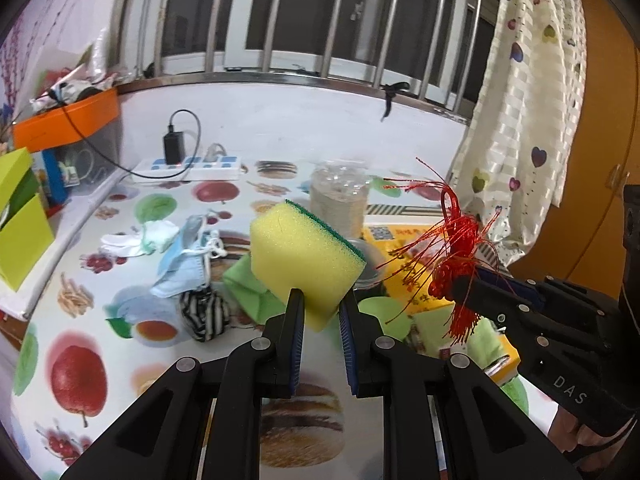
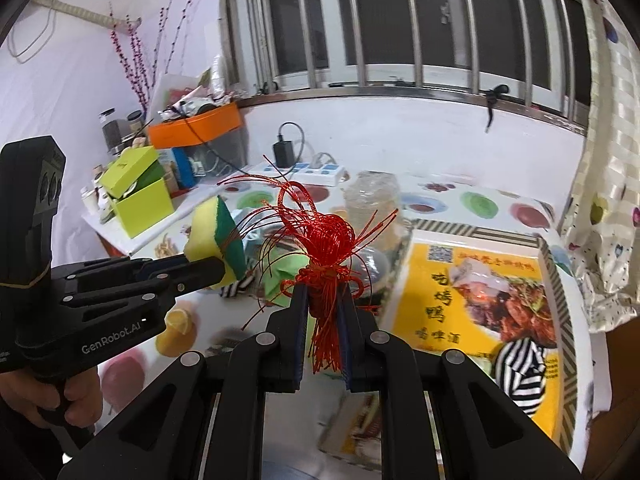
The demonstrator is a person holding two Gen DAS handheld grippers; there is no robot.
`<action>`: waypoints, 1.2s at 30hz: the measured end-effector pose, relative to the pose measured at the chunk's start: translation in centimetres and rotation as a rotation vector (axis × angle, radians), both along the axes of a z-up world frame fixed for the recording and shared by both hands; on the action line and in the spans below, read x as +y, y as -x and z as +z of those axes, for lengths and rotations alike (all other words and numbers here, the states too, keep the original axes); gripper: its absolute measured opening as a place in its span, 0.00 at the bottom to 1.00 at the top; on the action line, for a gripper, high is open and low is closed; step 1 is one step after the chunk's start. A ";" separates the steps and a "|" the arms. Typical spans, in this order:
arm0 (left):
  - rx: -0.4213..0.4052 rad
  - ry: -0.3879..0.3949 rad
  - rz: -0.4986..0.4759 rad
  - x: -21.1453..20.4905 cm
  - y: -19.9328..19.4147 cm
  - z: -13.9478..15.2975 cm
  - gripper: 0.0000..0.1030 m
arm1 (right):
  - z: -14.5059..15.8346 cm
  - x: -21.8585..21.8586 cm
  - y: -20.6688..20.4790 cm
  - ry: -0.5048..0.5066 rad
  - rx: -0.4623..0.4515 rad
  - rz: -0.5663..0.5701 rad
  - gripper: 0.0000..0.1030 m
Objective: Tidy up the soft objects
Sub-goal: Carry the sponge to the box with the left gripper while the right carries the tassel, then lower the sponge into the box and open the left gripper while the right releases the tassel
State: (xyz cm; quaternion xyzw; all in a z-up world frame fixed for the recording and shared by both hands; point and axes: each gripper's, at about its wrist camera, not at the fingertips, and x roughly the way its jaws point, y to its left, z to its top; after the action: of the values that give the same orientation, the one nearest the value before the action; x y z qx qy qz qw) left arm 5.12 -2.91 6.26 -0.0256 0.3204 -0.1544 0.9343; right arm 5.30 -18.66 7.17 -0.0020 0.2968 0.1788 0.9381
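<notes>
Left wrist view: the left gripper [image 1: 321,312] pinches a yellow sponge [image 1: 304,258] with a green scouring face by its near lower corner, lifted above a fruit-print tablecloth [image 1: 80,380]. Only that corner sits between the fingers, so the sponge could pivot or slip out if the grip eases or the tool swings fast. On the cloth, left of the sponge, lie a blue face mask [image 1: 184,264] and a white sock [image 1: 136,238]; a striped black-and-white sock [image 1: 206,314] lies nearer, beside a green cloth [image 1: 250,292]. A clear plastic bottle [image 1: 340,196] stands just behind the sponge and could be knocked over by a forward move. At right, the right gripper [image 1: 460,284] is closed on a red tassel [image 1: 456,256].

Right wrist view: the right gripper [image 2: 324,300] squeezes the red tassel [image 2: 326,240] at its bound waist, fringe hanging below and loose threads fanning out above. The left gripper [image 2: 220,270] with its sponge [image 2: 218,236] is just to the left, and the threads reach toward it; they could snag on the sponge's rough face or on the tool if the two close in. To the right lies a yellow printed tray [image 2: 440,280] with another striped sock [image 2: 520,368] in its near part. Whether this tray is the goal cannot be told.
</notes>
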 end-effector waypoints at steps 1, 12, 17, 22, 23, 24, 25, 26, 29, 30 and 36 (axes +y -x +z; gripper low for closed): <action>0.000 0.002 -0.009 -0.4 -0.2 0.0 0.16 | 0.0 -0.3 0.0 0.000 0.001 -0.007 0.14; 0.004 0.007 -0.087 -4.0 -1.1 -0.1 0.16 | -0.5 -4.5 -0.4 -0.007 0.020 -0.117 0.14; 0.011 0.003 -0.123 -5.7 -1.6 -0.3 0.16 | -0.9 -6.3 -0.6 -0.010 0.032 -0.162 0.14; 0.023 -0.007 -0.162 -7.5 -2.1 -0.9 0.16 | -1.4 -7.5 -0.9 -0.012 0.047 -0.191 0.14; 0.025 -0.009 -0.166 -7.8 -2.2 -1.0 0.16 | -1.5 -7.7 -1.0 -0.013 0.052 -0.195 0.14; 0.030 -0.010 -0.173 -8.1 -2.4 -1.2 0.16 | -1.7 -8.0 -1.1 -0.013 0.057 -0.199 0.14; 0.036 -0.012 -0.182 -8.6 -2.5 -1.4 0.16 | -1.9 -8.2 -1.2 -0.013 0.062 -0.203 0.14; 0.040 -0.013 -0.187 -8.7 -2.6 -1.6 0.16 | -2.0 -8.3 -1.2 -0.013 0.065 -0.205 0.14; 0.054 -0.018 -0.208 -9.8 -3.0 -2.1 0.16 | -2.4 -8.7 -1.6 -0.011 0.077 -0.211 0.14; 0.058 -0.020 -0.215 -10.2 -3.0 -2.3 0.16 | -2.6 -8.9 -1.7 -0.011 0.082 -0.214 0.14; 0.087 -0.032 -0.249 -11.8 -4.0 -3.4 0.17 | -3.6 -9.9 -2.4 -0.008 0.110 -0.230 0.14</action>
State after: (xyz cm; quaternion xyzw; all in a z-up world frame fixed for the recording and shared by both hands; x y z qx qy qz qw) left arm 9.11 -14.71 2.81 0.0228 0.3635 -0.2628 0.8935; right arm 7.74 -28.51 3.56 0.0459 0.3455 0.0711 0.9346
